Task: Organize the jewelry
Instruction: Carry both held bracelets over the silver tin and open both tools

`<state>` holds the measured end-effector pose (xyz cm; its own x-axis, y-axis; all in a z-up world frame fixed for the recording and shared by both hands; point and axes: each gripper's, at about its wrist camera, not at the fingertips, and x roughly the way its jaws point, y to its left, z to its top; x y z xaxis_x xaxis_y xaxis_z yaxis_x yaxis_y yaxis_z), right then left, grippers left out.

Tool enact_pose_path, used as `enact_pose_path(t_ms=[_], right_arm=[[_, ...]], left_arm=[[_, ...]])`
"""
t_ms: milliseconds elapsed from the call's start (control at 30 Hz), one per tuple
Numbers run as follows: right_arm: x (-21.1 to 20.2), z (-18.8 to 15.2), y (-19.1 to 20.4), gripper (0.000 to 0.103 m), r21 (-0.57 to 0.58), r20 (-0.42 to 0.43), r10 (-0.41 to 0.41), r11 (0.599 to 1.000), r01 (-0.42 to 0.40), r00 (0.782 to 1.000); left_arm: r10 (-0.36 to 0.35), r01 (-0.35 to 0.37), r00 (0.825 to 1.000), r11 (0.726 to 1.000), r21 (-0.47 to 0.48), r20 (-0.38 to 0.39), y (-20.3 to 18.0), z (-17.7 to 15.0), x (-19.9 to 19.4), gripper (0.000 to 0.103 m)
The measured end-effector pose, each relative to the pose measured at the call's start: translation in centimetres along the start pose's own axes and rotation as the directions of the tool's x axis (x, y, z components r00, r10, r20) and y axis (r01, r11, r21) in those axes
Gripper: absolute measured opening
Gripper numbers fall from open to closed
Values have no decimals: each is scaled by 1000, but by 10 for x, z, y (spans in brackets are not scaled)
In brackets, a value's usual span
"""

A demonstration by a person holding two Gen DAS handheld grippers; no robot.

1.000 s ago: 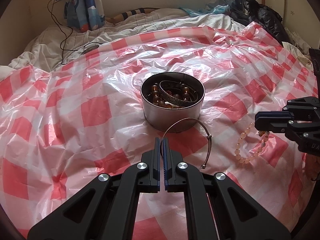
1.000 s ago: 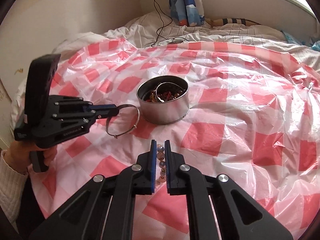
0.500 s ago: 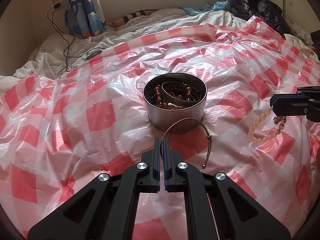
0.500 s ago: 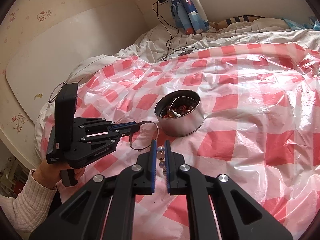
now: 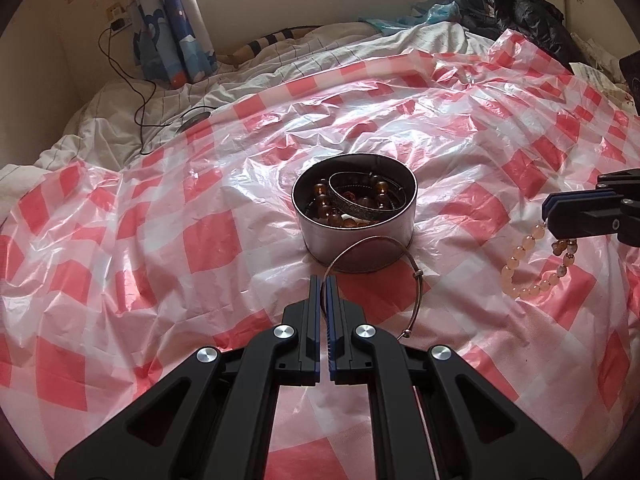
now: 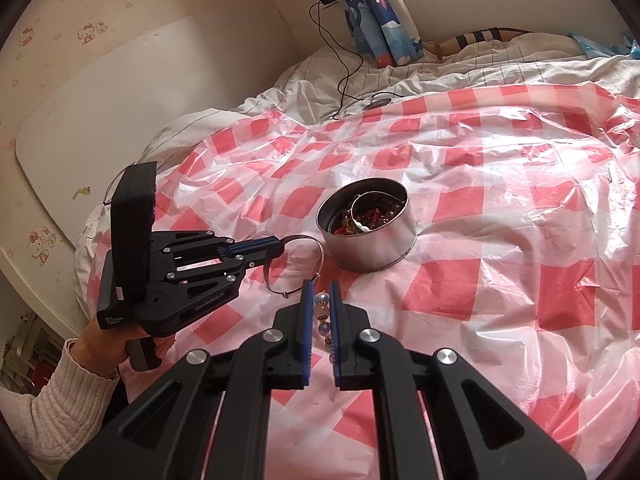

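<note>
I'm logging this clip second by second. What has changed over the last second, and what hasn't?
The right gripper has lifted the bead bracelet: a second ago it trailed on the sheet, now it hangs higher, only its lowest beads near the plastic. Nothing was taken or let go. The left gripper is still shut on the thin bangle in front of the tin, which has not moved.
</note>
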<state>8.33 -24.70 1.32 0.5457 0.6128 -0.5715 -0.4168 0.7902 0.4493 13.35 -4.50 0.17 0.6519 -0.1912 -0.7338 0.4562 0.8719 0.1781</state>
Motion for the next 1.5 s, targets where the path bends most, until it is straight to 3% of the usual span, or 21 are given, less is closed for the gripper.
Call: enact_pose_path(t_ms=[333, 400, 500, 600, 800, 1067, 1267, 1333, 1400, 1433, 1467, 1500], right_arm=[[-4, 4, -2, 8, 27, 23, 46, 999, -46, 999], [-6, 9, -5, 8, 46, 45, 63, 997, -65, 997], [-11, 18, -8, 9, 64, 75, 82, 994, -87, 994], [-13, 29, -12, 9, 76, 105, 87, 993, -95, 991], [-12, 55, -16, 9, 89, 164, 105, 989, -120, 981], [15, 86, -25, 9, 115, 176, 116, 984, -137, 978], [56, 95, -32, 9, 165, 140, 160, 969, -182, 977], [71, 94, -38, 9, 206, 123, 177, 958, -199, 977], [91, 91, -44, 9, 229, 64, 133, 963, -144, 989], [100, 90, -46, 12, 223, 20, 76, 972, -79, 997], [108, 89, -46, 19, 191, -23, -14, 981, 18, 1000], [113, 88, -45, 42, 158, -44, -81, 983, 87, 996]], left_arm=[[10, -10, 999, 1000, -5, 45, -1, 6, -8, 3], [-9, 11, 998, 999, -31, 65, 3, 10, -10, 3], [-87, 97, 992, 990, -106, 94, 15, 22, -9, 3], [-108, 123, 988, 983, -139, 111, 23, 35, -8, 3], [-146, 159, 986, 972, -173, 85, 24, 59, 21, 3], [-152, 141, 987, 974, -179, -49, 21, 71, 79, 5], [-156, 147, 988, 957, -249, -18, 46, 60, 59, 6], [-186, 177, 982, 946, -272, -8, 56, 55, 52, 13], [-183, 175, 983, 943, -285, 0, 61, 49, 44, 17], [-191, 185, 982, 937, -295, 6, 63, 45, 41, 18], [-189, 182, 982, 936, -301, 7, 64, 42, 37, 18], [-183, 177, 983, 937, -302, 9, 64, 40, 34, 20]])
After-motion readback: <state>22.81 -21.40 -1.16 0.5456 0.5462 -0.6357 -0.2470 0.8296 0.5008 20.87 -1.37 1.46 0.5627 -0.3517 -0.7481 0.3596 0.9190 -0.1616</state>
